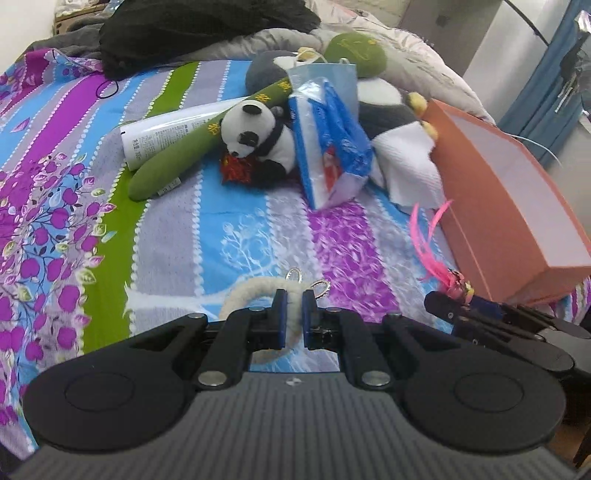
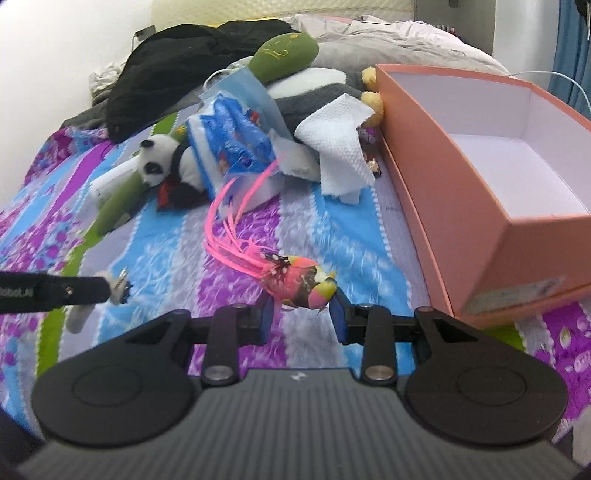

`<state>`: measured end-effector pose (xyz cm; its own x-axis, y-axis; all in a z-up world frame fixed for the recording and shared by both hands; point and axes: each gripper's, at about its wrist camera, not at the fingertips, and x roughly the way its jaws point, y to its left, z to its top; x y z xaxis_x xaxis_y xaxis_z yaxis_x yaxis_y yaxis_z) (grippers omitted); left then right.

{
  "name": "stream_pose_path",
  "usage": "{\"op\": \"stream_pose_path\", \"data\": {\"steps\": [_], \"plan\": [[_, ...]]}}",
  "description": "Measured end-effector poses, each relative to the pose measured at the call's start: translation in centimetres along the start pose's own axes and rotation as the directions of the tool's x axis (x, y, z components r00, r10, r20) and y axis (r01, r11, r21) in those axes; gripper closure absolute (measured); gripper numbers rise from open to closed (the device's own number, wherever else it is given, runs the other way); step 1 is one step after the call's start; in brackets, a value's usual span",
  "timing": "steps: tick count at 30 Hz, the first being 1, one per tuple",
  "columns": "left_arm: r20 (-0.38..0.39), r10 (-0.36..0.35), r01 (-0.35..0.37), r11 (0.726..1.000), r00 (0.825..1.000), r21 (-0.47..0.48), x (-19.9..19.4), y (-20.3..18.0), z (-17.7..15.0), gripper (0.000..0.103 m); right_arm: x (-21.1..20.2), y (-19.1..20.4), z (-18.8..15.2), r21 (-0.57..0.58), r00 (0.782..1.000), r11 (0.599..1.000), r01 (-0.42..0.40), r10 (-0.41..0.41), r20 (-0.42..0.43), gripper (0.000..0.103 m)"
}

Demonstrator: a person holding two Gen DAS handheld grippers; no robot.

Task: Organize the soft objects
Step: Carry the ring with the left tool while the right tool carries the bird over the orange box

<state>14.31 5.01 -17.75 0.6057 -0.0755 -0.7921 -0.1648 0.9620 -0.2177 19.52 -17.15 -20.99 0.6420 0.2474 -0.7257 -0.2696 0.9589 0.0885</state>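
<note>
My left gripper (image 1: 294,297) is shut on a cream fuzzy cord (image 1: 255,290) with metal key rings, held above the striped bedspread (image 1: 184,229). My right gripper (image 2: 302,308) is shut on a pink toy bird (image 2: 295,282) with long pink tail feathers; the same bird (image 1: 458,286) shows at the right of the left wrist view. An open salmon box (image 2: 480,206) with a white, empty inside stands to the right of both grippers. Farther back lies a pile with a small panda plush (image 1: 258,136), a green plush stick (image 1: 173,162) and a big grey-and-white plush (image 2: 314,92).
In the pile are a blue tissue pack (image 1: 328,147), a white tube (image 1: 162,136), a white paper towel (image 2: 336,140) and a light blue bag (image 1: 328,77). Black clothing (image 1: 199,29) and a grey quilt (image 2: 388,48) lie at the bed's far end.
</note>
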Motion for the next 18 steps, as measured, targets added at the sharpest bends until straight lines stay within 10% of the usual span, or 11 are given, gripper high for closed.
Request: {"op": "stream_pose_path", "data": {"steps": [18], "plan": [[0.131, -0.061, 0.055, 0.997, 0.989, 0.049, -9.0, -3.2, 0.1, 0.093, -9.9, 0.8, 2.3, -0.044, 0.992, 0.997, -0.058, 0.063, 0.113, 0.067]]}}
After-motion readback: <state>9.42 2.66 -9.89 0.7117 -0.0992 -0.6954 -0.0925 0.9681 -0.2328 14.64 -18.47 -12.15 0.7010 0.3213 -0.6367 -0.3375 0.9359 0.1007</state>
